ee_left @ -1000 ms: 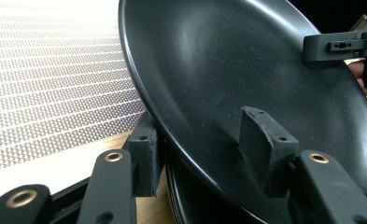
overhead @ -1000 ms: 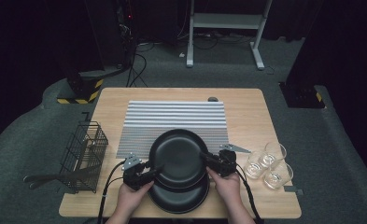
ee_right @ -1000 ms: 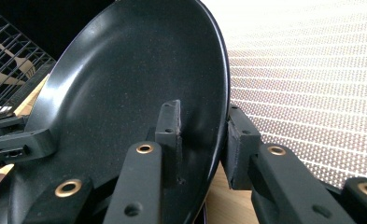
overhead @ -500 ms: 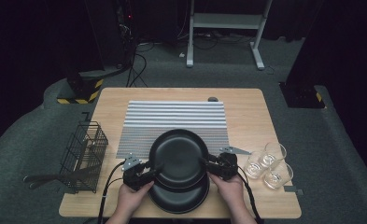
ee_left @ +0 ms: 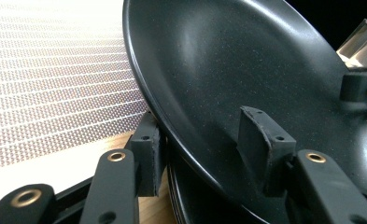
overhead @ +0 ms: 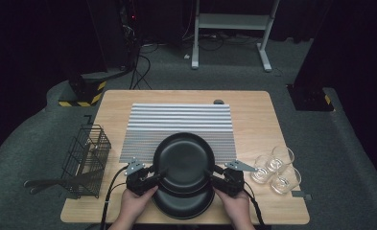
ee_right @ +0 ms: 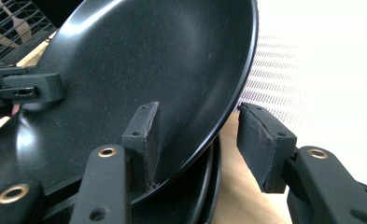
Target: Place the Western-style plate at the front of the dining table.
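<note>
Right gripper (overhead: 214, 173) newly opened around top plate (overhead: 183, 158) rim, plate unmoved

Black top plate (overhead: 183, 160), round, glossy, tilted, resting on black plate stack (overhead: 182, 203), table's near edge

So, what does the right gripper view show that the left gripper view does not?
Right gripper view: the wire basket at top left, and the right gripper, whose jaws have just been opening, one pad on the top plate and the other apart from its rim. Left gripper view: a glass at the right edge, and the left gripper closed on that plate's rim. Both: the top plate, the plates beneath, the striped mat.
</note>
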`<action>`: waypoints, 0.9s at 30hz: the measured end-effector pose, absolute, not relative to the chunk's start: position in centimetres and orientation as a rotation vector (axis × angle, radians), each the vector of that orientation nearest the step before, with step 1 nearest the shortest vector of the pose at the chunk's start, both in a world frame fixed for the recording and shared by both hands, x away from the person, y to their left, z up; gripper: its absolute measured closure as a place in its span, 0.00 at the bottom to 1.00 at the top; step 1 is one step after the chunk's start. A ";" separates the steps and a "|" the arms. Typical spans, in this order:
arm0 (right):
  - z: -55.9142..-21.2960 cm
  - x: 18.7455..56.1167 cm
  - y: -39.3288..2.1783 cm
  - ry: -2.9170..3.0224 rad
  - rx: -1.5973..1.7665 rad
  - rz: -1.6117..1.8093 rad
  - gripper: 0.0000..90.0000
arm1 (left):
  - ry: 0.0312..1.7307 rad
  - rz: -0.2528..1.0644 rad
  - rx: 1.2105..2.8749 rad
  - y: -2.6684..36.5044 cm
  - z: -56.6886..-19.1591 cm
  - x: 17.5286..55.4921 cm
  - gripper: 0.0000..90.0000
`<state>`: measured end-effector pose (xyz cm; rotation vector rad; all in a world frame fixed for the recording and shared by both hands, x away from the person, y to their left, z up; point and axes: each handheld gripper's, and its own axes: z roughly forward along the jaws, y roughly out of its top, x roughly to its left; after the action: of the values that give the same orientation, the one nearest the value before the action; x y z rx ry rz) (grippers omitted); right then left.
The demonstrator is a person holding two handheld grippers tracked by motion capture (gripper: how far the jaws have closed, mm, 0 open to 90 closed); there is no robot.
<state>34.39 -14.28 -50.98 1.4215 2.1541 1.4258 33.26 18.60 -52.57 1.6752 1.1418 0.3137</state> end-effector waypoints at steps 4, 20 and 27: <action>-51.1 34.4 -13.5 2.191 1.419 1.370 0.52 | 1.142 0.313 1.674 18.6 -52.6 33.3 0.59; -50.7 35.6 -13.5 2.172 1.412 1.377 0.68 | 1.145 0.305 1.714 18.6 -52.1 33.7 0.59; -50.4 36.8 -13.5 2.160 1.388 1.372 0.69 | 1.141 0.283 1.687 18.6 -52.4 34.4 0.60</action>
<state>36.80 -13.54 -50.39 1.3882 2.1599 1.3723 34.39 18.62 -52.39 1.6866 1.1408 0.2830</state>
